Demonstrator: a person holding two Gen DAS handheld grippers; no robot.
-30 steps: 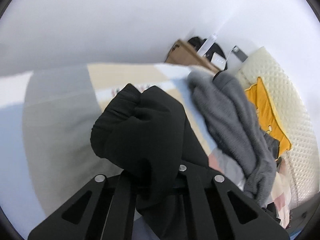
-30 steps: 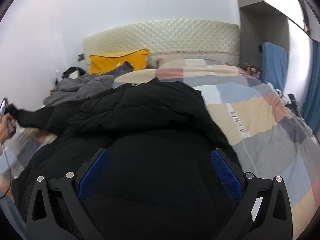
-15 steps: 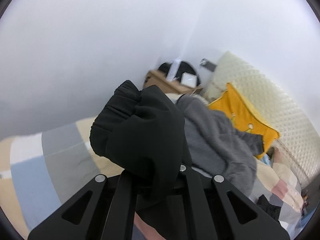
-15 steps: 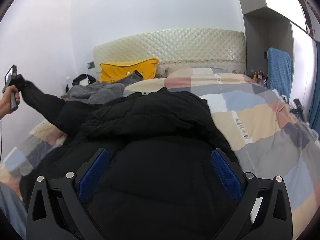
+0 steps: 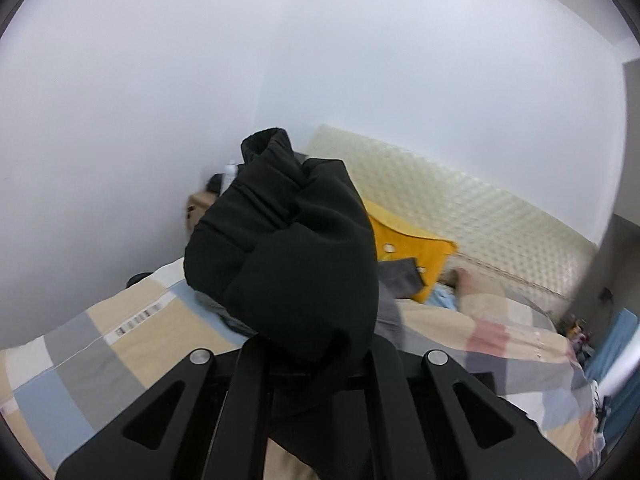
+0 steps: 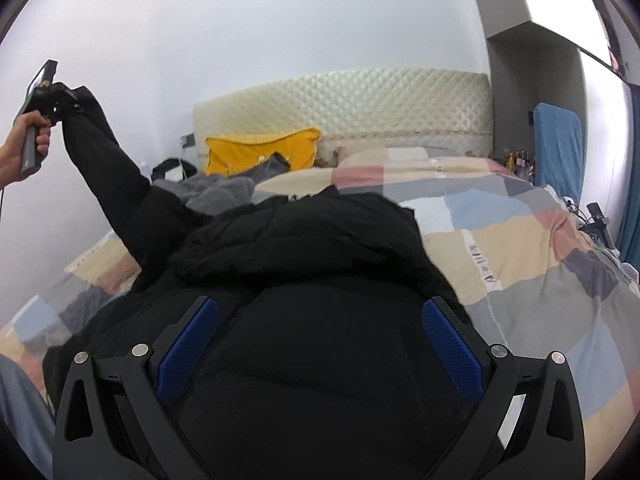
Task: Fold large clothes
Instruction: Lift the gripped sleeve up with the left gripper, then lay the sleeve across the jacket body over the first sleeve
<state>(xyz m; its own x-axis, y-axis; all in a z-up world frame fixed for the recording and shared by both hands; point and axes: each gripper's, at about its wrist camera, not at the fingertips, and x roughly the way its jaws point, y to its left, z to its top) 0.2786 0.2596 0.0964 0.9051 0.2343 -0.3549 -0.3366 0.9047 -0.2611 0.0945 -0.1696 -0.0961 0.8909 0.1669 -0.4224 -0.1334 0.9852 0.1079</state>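
Note:
A large black padded jacket [image 6: 312, 280] lies spread on the checked bed cover [image 6: 520, 248]. My left gripper [image 5: 308, 360] is shut on the cuff of the jacket's sleeve [image 5: 288, 248]. In the right wrist view that sleeve [image 6: 108, 168] is stretched high up and to the left. The left gripper [image 6: 52, 92] shows there at its end, held in a hand. My right gripper [image 6: 320, 336] is open, its blue pads [image 6: 452, 344] spread wide over the jacket's body, holding nothing.
A grey garment [image 6: 224, 192] and a yellow pillow [image 6: 260, 152] lie near the quilted headboard [image 6: 360, 100]. A bedside table [image 5: 198, 208] with dark items stands at the left wall. A blue chair back [image 6: 558, 144] stands at the right of the bed.
My left gripper has lifted the sleeve cuff from near bed level up high and swung toward the headboard. The right gripper has stayed open over the jacket.

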